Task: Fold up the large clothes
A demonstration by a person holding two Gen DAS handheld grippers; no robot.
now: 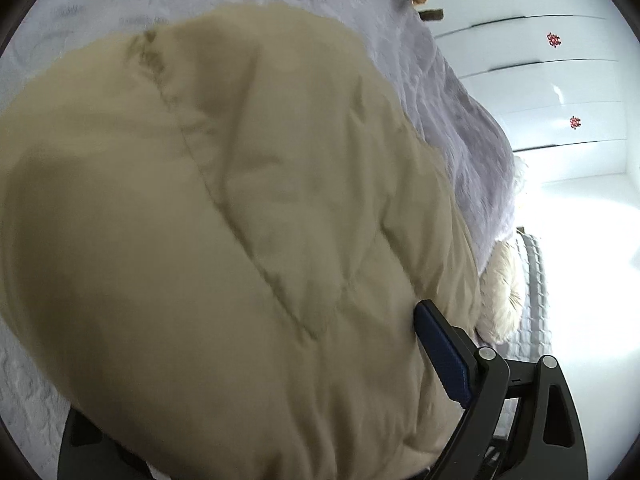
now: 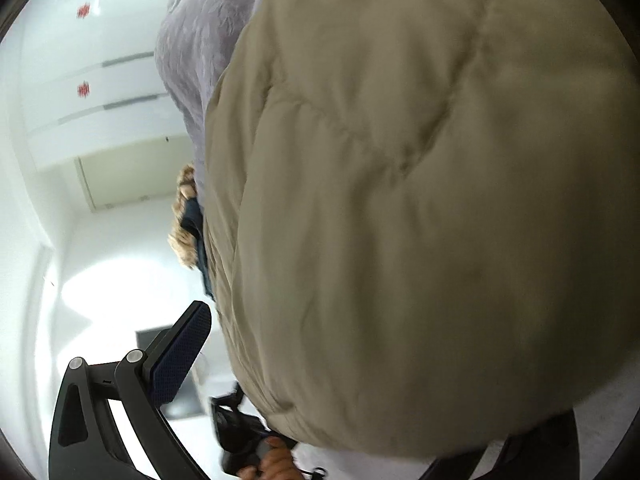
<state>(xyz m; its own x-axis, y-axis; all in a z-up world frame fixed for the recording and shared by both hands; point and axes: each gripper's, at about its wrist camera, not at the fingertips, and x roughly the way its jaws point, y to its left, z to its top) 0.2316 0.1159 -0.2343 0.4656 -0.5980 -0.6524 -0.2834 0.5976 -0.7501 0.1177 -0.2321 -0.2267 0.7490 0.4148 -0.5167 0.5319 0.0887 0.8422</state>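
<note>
Left gripper (image 1: 280, 400), right gripper (image 2: 360, 380): beige padded coat (image 1: 240, 220) buries one finger each; grip unclear.

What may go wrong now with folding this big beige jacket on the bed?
The beige jacket is puffy and hides one finger of each claw, so a grip may catch too little cloth and slip. The jacket lies near the edge of the grey blanket; its fur trim overhangs already and may drag it off.

A plain beige quilted coat (image 1: 240, 240) is seen spread over a lavender-grey blanket (image 1: 460, 120); red ornaments (image 1: 554, 40) are shown on white cabinet doors (image 1: 520, 84).
</note>
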